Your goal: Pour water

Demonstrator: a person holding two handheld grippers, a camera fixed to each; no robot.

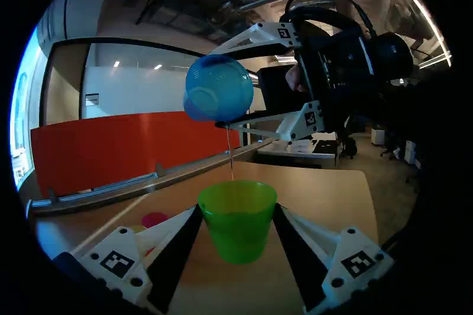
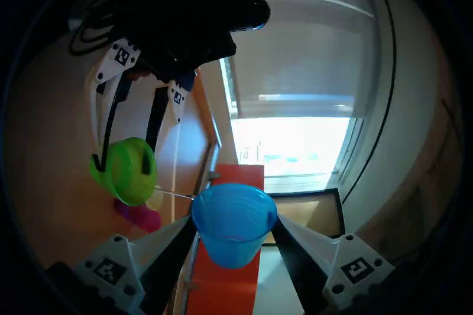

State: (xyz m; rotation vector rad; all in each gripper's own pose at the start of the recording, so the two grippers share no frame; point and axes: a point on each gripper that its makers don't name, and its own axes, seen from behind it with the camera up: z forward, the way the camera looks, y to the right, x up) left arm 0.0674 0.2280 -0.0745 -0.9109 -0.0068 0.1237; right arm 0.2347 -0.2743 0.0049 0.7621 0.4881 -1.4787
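Note:
A green cup [image 1: 237, 226] stands upright between the fingers of my left gripper [image 1: 237, 232], which is shut on it just above the wooden table [image 1: 319, 191]. Above it my right gripper [image 1: 236, 78] holds a blue cup [image 1: 217, 88] tipped over on its side, and a thin stream of water [image 1: 229, 152] falls from its rim into the green cup. In the right gripper view the blue cup [image 2: 233, 229] sits clamped in my right gripper [image 2: 234, 238], the water stream [image 2: 174, 194] runs to the green cup [image 2: 126, 171], and the left gripper [image 2: 127, 155] holds that cup.
A pink cup [image 1: 155, 219] and a yellow one lie on the table left of the green cup; the pink cup [image 2: 141, 216] also lies beside the green one. An orange partition [image 1: 118, 146] runs behind the table. Office desks and chairs stand at far right.

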